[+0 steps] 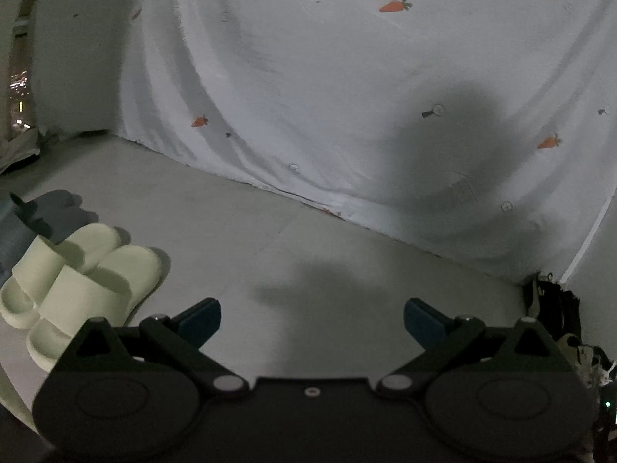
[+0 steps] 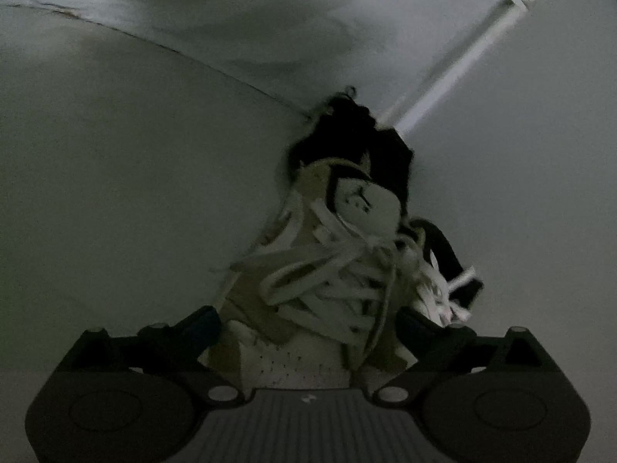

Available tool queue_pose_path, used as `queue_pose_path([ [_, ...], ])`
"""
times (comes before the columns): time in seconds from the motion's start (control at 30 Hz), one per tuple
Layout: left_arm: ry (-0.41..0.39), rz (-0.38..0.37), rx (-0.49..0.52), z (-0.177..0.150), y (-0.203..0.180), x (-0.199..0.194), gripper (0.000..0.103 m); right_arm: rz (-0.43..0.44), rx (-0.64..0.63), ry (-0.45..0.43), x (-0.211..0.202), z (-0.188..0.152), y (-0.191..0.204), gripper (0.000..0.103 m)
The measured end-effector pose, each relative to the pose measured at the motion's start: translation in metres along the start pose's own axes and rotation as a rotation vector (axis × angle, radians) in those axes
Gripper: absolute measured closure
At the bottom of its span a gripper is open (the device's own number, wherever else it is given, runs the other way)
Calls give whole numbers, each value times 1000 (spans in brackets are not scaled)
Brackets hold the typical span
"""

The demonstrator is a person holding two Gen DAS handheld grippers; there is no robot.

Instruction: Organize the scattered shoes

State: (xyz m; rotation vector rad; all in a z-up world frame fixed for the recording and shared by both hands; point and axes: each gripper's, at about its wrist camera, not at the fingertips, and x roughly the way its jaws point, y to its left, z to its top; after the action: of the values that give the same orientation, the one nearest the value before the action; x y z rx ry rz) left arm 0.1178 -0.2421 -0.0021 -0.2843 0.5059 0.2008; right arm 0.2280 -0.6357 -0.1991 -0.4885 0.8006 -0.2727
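The left claw [image 1: 312,318] is spread wide with nothing in it, hanging over bare grey floor [image 1: 239,231]. A pair of pale slides [image 1: 83,281] sits neatly side by side at the near left, with some darker footwear just past them. The right claw [image 2: 308,328] is wide too, one finger on either side of a white-and-tan sneaker [image 2: 327,270] with loose white laces; can't tell if it's actually gripping. A white sheet with little carrots [image 1: 347,96] hangs at the far side.
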Motion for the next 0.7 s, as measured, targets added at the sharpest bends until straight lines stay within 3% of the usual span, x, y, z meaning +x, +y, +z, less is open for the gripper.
queue_pose_path([
  [0.1, 0, -3, -4, 1, 7, -1, 0, 6, 41, 3, -5, 2, -6, 6],
  [0.37, -9, -8, 1, 7, 29, -7, 0, 96, 172, -113, -62, 13, 4, 4],
  [0.57, -16, -27, 29, 13, 68, -4, 0, 217, 273, -176, -109, 31, 56, 4],
  [0.63, -19, -31, 36, 14, 79, -2, 0, 296, 319, -181, -129, 36, 85, 5],
  [0.7, -12, -48, 52, 17, 114, 2, 0, 363, 336, -194, -154, 41, 124, 5],
])
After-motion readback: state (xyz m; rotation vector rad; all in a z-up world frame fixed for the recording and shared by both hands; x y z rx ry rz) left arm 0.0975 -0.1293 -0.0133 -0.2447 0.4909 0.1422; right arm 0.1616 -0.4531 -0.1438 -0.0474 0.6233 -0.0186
